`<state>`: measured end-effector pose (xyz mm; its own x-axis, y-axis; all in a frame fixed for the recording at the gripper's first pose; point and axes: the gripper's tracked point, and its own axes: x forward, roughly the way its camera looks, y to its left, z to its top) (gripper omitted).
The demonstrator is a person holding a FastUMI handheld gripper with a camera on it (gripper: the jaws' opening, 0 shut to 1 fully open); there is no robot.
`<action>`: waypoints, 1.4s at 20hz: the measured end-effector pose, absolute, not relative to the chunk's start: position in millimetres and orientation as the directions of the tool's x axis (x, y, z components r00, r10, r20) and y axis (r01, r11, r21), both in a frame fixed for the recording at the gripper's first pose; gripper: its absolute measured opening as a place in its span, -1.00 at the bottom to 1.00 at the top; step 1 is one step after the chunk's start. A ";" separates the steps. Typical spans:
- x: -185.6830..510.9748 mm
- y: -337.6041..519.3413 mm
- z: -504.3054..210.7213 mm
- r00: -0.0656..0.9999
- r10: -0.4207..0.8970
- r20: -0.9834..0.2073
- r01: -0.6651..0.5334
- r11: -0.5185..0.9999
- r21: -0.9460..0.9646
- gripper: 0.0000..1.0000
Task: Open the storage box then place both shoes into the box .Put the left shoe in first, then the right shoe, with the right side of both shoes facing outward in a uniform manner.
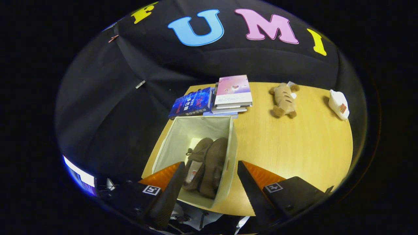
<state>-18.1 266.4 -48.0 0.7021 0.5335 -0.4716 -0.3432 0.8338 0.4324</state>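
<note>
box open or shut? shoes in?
Open: the box has no lid on, both shoes lie inside. Claw open above it, holding nothing.

Wooden table (294, 143) bearing storage box (169, 143), books (228, 98) (stacked), plush toy (283, 99), bottle (338, 104).

1. Storage box (169, 143) — cream fabric, open-topped, standing upright at the worktop's near left corner.
2. Shoes (205, 166) — two brown lace-ups, lying side by side on edge inside the box.

We look down from our gripper (209, 182), fingers spread, onto the box (169, 143) close below, table (294, 147) beyond.
</note>
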 end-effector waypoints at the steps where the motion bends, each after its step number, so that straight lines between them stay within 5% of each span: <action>1: -17.1 251.7 -42.9 0.725 0.519 -0.452 -0.340 0.841 0.421 0.98; 13: 18.5 82.8 29.6 0.946 0.279 -0.165 -0.242 0.947 0.212 0.97; 28: -8.9 27.5 88.0 0.980 0.154 0.122 -0.166 0.981 0.096 0.96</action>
